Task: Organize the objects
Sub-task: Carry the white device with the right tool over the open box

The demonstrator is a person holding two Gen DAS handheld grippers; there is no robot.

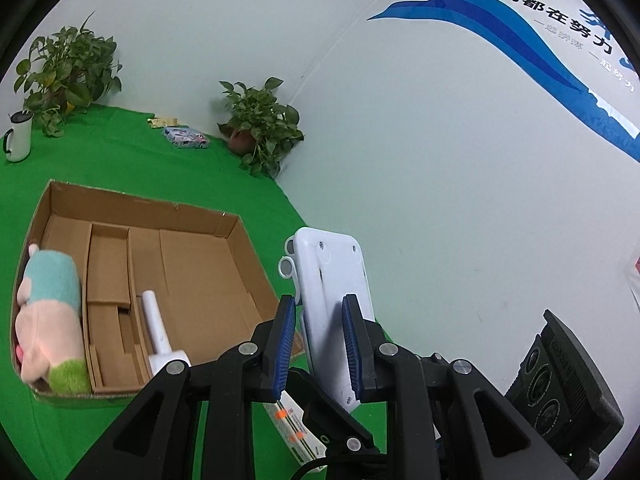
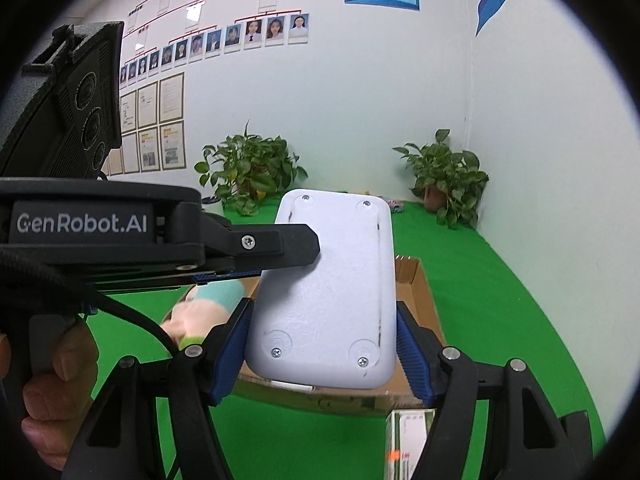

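A flat white plastic case [image 1: 332,272], its screwed back towards the cameras, hangs in the air above the green cloth. My left gripper [image 1: 319,300] is shut on its thin edge. My right gripper [image 2: 323,306] is shut across its width, a blue pad on each long side of the case [image 2: 332,280]. The left gripper [image 2: 288,256] comes in from the left in the right wrist view. Below and to the left lies an open cardboard box [image 1: 200,276] with a plush toy [image 1: 48,312] and a white tube-shaped item [image 1: 154,320] inside.
A small medicine carton [image 2: 404,440] lies on the green cloth [image 1: 120,148] near the box's front. Two potted plants [image 1: 260,124] [image 1: 68,68], a white mug [image 1: 18,136] and a printed packet [image 1: 186,138] stand along the back. White walls close in behind and to the right.
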